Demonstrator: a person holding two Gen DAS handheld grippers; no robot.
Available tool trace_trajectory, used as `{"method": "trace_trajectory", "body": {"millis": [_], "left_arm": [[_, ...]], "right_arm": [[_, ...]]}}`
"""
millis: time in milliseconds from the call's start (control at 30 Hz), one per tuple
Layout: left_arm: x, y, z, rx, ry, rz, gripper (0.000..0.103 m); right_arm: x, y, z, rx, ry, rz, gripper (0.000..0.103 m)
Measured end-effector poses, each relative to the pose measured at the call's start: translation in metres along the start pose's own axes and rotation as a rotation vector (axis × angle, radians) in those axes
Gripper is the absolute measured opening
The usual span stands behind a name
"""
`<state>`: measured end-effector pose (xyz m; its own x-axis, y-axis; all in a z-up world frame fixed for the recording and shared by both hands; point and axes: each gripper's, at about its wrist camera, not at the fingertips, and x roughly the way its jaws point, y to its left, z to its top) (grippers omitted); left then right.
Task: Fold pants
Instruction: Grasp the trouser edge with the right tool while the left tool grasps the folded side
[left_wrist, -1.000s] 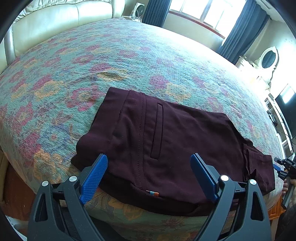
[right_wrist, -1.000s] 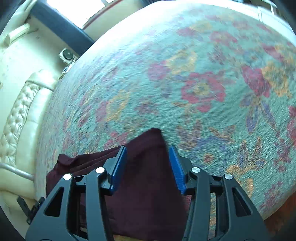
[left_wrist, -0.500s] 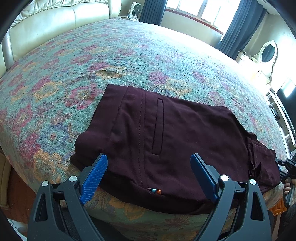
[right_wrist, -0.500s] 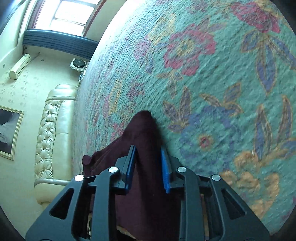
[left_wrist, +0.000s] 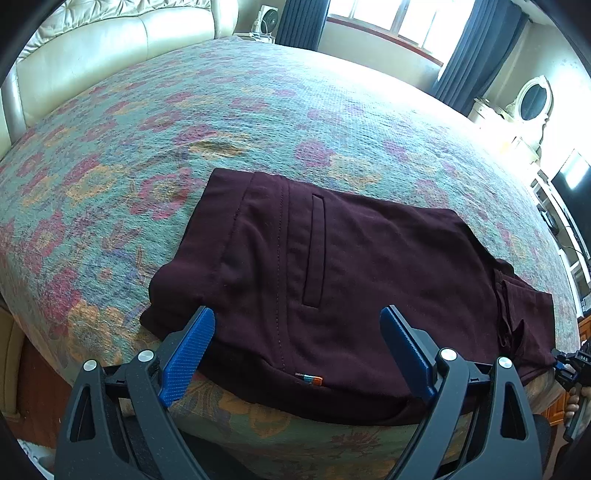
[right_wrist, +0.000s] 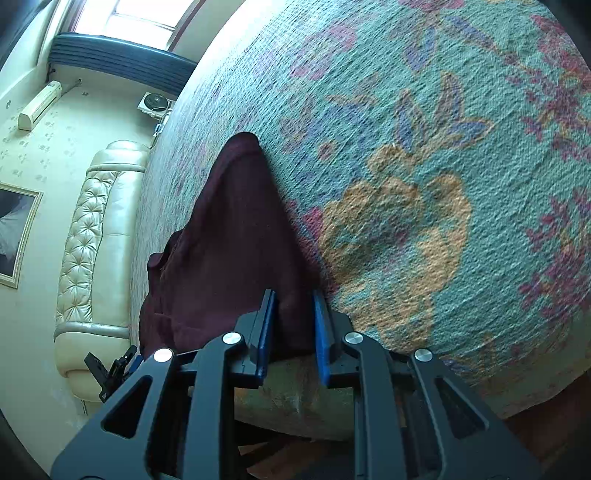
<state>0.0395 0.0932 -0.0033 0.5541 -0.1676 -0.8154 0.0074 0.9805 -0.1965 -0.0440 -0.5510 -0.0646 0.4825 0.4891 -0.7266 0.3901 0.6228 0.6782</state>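
I'm over a bed w/ a floral bedspread (left_wrist: 258, 122), teal w/ red and yellow blooms. Beyond my left jaws: cream leather sofa (left_wrist: 96, 55), window w/ dark blue curtains (left_wrist: 480, 48), a small fan (left_wrist: 267, 16). Nothing between jaws and cloth. The maroon pants (left_wrist: 351, 277) lie folded flat at the near bed edge, long axis running across my left jaws, waistband end off to the left, welt pocket (left_wrist: 316, 251) straight ahead. Left gripper (left_wrist: 297, 354) gapes wide, empty, hovering above the near edge. Right gripper (right_wrist: 291, 328) has just been closing, jaws narrow w/ the pants' end (right_wrist: 229, 236) between them, pads pinching the cloth.
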Motion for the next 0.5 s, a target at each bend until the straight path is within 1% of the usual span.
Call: {"method": "trace_trajectory", "body": {"millis": [67,167,233,300,333,400,433,500], "left_arm": [[-0.003,0.002,0.002,0.006,0.002,-0.012,0.09],[-0.012,0.013,0.007,-0.007,-0.007,-0.058,0.09],[-0.021,0.029,0.013,-0.037,-0.029,-0.1,0.09],[-0.029,0.052,0.02,-0.092,-0.048,-0.146,0.09],[-0.03,0.064,0.023,-0.121,-0.047,-0.18,0.09],[-0.027,0.088,0.029,-0.172,-0.024,-0.26,0.09],[-0.023,0.1,0.032,-0.187,-0.008,-0.297,0.09],[-0.011,0.116,0.036,-0.211,0.036,-0.347,0.09]], "right_arm": [[-0.01,0.004,-0.003,-0.003,-0.041,-0.03,0.025],[-0.029,0.022,-0.006,-0.044,-0.137,-0.1,0.028],[-0.037,0.041,-0.009,-0.082,-0.187,-0.128,0.036],[-0.042,0.057,-0.013,-0.107,-0.228,-0.122,0.05],[-0.042,0.066,-0.017,-0.117,-0.237,-0.102,0.052],[-0.036,0.084,-0.024,-0.145,-0.229,-0.068,0.053],[-0.032,0.093,-0.025,-0.163,-0.225,-0.063,0.053],[-0.021,0.109,-0.031,-0.194,-0.203,-0.056,0.053]]}}
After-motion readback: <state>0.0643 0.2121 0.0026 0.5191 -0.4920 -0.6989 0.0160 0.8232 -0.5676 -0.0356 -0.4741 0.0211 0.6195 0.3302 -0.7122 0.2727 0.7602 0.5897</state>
